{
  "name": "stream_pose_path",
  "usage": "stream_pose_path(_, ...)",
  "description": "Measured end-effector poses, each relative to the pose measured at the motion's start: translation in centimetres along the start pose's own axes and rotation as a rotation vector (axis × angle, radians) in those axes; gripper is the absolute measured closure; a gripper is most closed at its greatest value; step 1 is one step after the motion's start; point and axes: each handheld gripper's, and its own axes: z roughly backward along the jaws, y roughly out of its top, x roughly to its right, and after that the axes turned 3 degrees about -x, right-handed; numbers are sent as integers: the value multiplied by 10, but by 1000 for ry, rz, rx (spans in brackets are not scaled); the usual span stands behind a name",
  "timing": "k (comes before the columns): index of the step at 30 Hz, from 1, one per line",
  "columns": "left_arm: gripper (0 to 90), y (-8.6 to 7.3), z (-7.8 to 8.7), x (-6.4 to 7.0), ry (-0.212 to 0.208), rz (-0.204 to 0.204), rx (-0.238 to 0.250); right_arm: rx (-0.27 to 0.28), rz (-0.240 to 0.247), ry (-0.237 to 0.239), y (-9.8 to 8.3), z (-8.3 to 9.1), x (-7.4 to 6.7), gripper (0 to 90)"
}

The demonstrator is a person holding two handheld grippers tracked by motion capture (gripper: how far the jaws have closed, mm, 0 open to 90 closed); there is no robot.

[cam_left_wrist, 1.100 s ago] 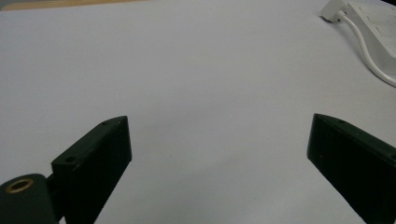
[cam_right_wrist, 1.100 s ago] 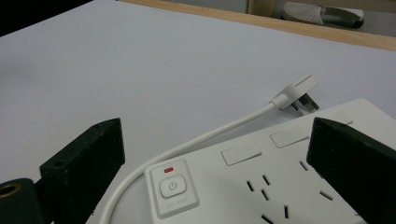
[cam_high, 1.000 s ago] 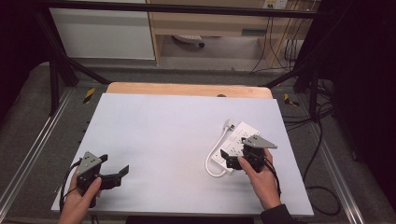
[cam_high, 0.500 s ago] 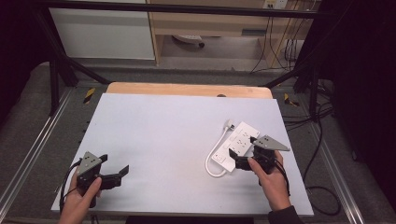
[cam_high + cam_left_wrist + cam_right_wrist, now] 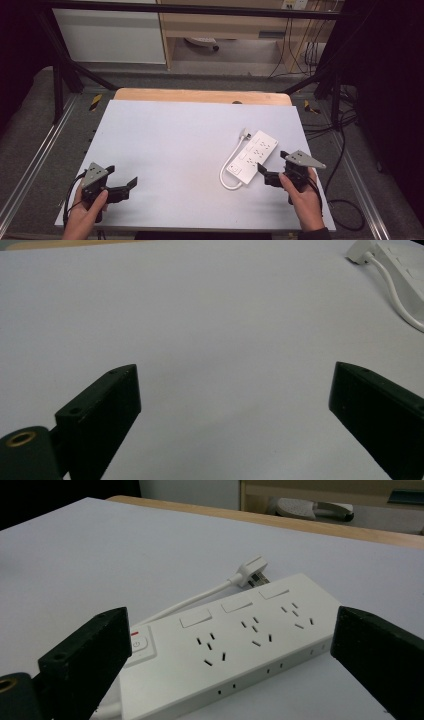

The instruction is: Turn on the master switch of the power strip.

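Power strip (image 5: 253,155) lies flat, long axis diagonal, switch end nearest right tool (image 5: 272,167).

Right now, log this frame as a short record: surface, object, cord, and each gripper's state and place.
surface: pale table top
object: white power strip, lying flat, sockets up
cord: white cable looped beside the strip, plug loose on the table
right gripper: open, just short of the strip, not touching
left gripper: open, over bare table, far from the strip
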Motion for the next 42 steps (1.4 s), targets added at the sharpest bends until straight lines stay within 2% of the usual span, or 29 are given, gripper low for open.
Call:
stream_pose_path(14, 64, 0, 1, -2, 6, 4, 5, -4, -37, -52, -16, 17, 26, 35)
stream_pose_path(22, 64, -1, 1, -2, 7, 5, 5, -32, -49, -77, -29, 21, 39, 35)
stream_pose_path(32, 64, -1, 1, -3, 7, 8, 4, -91, -68, -111, -42, 15, 53, 37)
stream_pose_path(39, 64, -1, 1, -3, 6, 7, 5, -153, -72, -101, -47, 3, 53, 36)
stream_pose_path(42, 64, 0, 1, -3, 5, 9, 6, -194, -69, -112, -49, -3, 52, 35)
